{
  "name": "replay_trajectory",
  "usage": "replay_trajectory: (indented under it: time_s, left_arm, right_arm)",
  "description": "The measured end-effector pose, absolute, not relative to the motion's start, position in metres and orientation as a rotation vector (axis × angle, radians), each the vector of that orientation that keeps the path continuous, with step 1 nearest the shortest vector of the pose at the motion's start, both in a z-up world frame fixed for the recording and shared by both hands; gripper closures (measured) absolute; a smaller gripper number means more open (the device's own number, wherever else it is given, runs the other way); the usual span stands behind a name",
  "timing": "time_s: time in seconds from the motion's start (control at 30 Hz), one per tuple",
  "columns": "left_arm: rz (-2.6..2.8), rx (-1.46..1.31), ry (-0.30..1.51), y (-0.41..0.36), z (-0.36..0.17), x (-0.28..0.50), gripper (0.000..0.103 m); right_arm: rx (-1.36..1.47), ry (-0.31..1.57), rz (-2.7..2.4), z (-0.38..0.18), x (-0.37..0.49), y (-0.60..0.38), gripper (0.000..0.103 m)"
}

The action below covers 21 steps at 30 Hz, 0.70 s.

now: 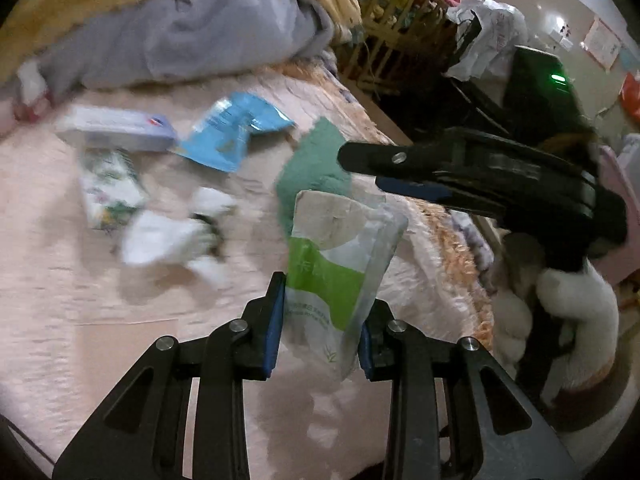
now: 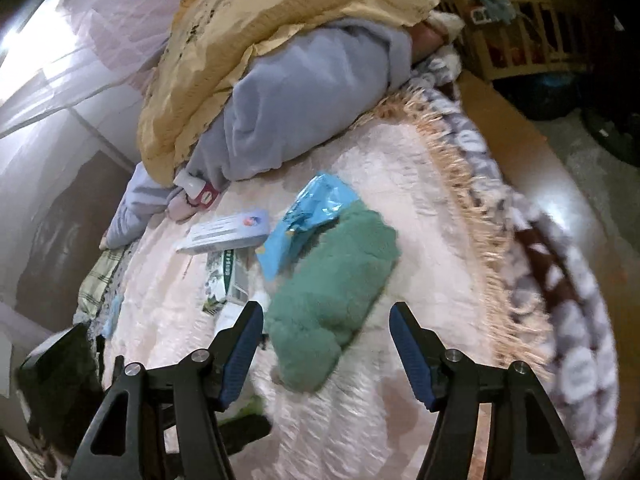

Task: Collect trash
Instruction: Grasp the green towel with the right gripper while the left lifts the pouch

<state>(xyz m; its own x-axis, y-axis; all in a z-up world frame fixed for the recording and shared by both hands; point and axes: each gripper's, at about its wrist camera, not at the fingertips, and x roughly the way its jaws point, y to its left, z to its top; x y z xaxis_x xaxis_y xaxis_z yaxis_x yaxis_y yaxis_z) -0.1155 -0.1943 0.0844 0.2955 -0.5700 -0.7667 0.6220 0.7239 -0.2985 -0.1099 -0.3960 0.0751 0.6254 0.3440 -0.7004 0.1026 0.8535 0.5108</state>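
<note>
the left gripper (image 1: 320,332) is clamped on a green and white pouch (image 1: 336,264), its blue pads (image 1: 274,336) pressed against the pouch's lower part from both sides. the pouch stands roughly upright between the fingers, lifted above the pink bedspread (image 1: 80,320), and its top edge overlaps the green towel (image 1: 312,164) in the left wrist view.

the green towel (image 2: 336,292) lies crumpled on the bedspread (image 2: 432,200). touching the towel's far side is a blue wrapper (image 2: 308,216), and beyond the wrapper, further from the towel, rests a white box (image 2: 228,232). a green and white printed packet (image 2: 226,276) lies beside the towel on the box's near side, partly under the box. in the left wrist view a blurred white crumpled piece (image 1: 176,236) sits near the towel, next to that printed packet (image 1: 108,188).

the right gripper (image 2: 326,340) is spread wide and holds nothing; its fingers frame the near end of the towel without clearly touching it. seen from the left wrist camera, the right gripper (image 1: 384,168) reaches in from the side with its tips just over the towel's edge.

a grey blanket (image 2: 304,92) and a yellow quilt (image 2: 248,36) are heaped at the far side of the bedspread, well beyond the towel.
</note>
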Motion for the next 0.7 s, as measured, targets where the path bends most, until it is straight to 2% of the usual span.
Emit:
replay_trajectory:
  time_s: [0.07,0.17,0.23,0.27,0.3,0.47,0.7]
  left_arm:
    - [-0.761,0.074,0.981,-0.181,0.087,-0.117,0.074]
    - [-0.708,0.081,0.982,-0.165,0.084,-0.115,0.074]
    - [-0.684,0.078,0.982,-0.16,0.079,-0.111,0.074]
    - [-0.668,0.073,0.984,-0.157,0.078,-0.109,0.074]
    - [-0.661,0.067,0.986,-0.156,0.077,-0.108,0.074]
    - [-0.658,0.04,0.978,-0.159,0.08,-0.106,0.074]
    - [-0.651,0.028,0.983,-0.175,0.087,-0.114,0.074]
  right_arm:
    - [0.534,0.927,0.16,0.07,-0.101,-0.384,0.039]
    - [0.525,0.957,0.18,0.06,-0.09,-0.368,0.031]
    - [0.495,0.971,0.171,0.053,-0.082,-0.359,0.031]
    - [0.484,0.975,0.164,0.049,-0.079,-0.356,0.036]
    - [0.484,0.973,0.156,0.047,-0.078,-0.355,0.052]
    - [0.397,0.93,0.166,0.056,-0.092,-0.352,0.056]
    - [0.338,0.865,0.195,0.085,-0.135,-0.364,0.057]
